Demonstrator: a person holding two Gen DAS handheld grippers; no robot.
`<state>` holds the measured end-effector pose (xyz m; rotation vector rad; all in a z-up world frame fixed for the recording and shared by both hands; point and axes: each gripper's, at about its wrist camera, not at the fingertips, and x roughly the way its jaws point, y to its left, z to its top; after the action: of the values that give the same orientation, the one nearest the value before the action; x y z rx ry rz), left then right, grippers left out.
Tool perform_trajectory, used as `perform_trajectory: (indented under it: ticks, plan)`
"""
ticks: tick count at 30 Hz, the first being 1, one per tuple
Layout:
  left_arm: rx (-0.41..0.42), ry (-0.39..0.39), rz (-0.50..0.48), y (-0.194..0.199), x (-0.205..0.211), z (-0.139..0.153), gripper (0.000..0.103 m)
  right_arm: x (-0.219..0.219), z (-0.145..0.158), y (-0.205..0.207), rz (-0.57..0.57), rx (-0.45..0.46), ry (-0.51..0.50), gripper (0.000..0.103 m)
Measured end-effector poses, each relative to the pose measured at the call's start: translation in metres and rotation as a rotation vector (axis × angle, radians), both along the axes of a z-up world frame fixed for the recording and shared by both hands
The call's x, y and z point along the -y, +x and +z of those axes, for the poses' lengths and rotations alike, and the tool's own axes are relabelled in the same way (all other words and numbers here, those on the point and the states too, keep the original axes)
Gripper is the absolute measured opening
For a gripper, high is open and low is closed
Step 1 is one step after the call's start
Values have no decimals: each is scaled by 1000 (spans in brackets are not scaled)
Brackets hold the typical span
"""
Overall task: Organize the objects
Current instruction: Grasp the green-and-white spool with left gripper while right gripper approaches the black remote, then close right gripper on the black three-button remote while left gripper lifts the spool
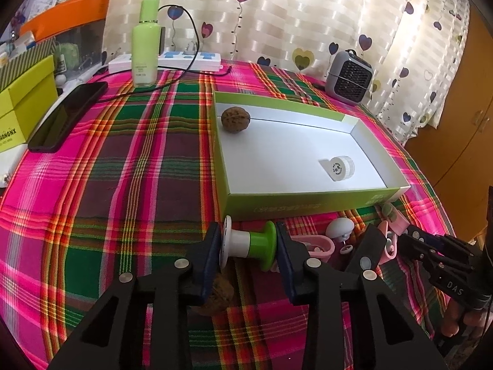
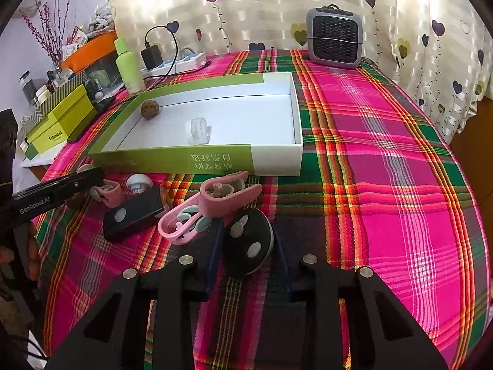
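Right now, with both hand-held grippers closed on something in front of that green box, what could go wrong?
1. The left hand-held gripper clamps the green-and-white spool by its end discs; it could spin or pop out.
2. The right hand-held gripper squeezes a rounded black object, which might slip free.
3. The pink clips lie right against that object, so lifting it may drag them along or knock them into the green box.

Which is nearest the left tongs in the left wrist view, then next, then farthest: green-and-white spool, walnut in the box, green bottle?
1. green-and-white spool: between the pads of the left tongs, on the cloth.
2. walnut in the box: near the box's far left corner.
3. green bottle: upright at the table's far left, by the curtain.
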<state>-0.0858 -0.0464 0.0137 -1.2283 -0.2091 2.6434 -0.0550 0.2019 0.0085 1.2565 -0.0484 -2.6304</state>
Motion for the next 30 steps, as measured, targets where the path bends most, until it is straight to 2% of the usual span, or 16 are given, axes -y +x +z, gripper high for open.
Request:
perform_trajectory:
  ticks: [6,30]
  plan:
    - [-8,-10,3,4,1,1,32,-1,2,2,-3,-11,-10,28]
    - [-47,-11,8,16,6,17,32,-5,18,11,-12,-60,-65,28]
